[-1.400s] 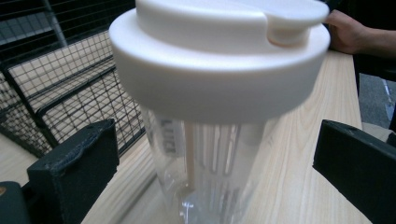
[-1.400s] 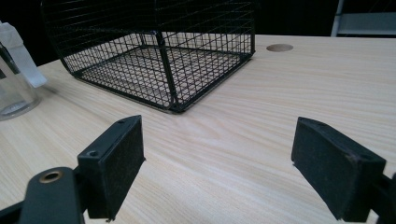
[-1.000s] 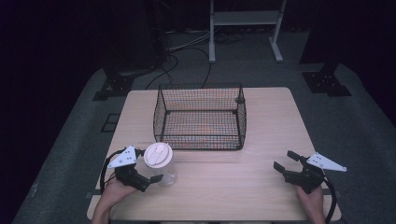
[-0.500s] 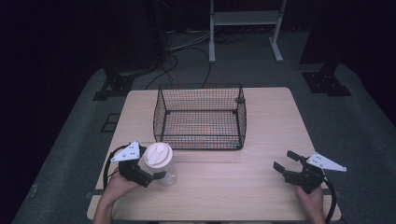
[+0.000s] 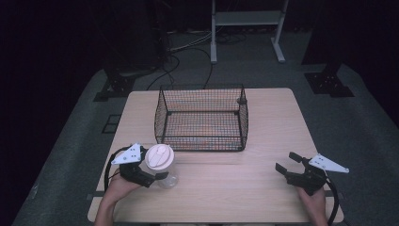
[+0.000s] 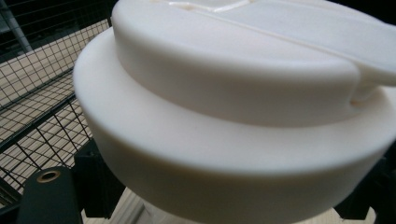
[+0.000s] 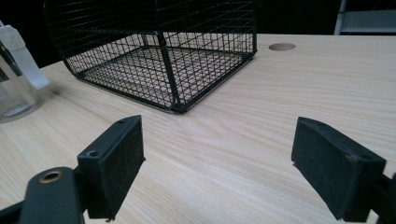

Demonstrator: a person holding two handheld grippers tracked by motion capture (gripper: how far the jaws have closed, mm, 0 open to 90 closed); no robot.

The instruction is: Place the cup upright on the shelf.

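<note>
Left gripper view: lid (image 6: 233,107) sits so close it's cut off at top, right and bottom edges; jar body below it barely shows, pads' contact hidden behind it. High view: left hand-held gripper (image 5: 149,175) jaws partly hidden under the lid; jar (image 5: 165,178) glass hard to make out. Right gripper view: jar cut off by left edge. Basket (image 5: 202,117) contents too faint to tell. Forearms cut off at the bottom edge.

Basket in the middle, jar off to the left

Wire basket (image 5: 201,118) sits mid-counter (image 5: 273,117); the lidded jar (image 5: 160,162) stands just in front, at its left corner.
</note>
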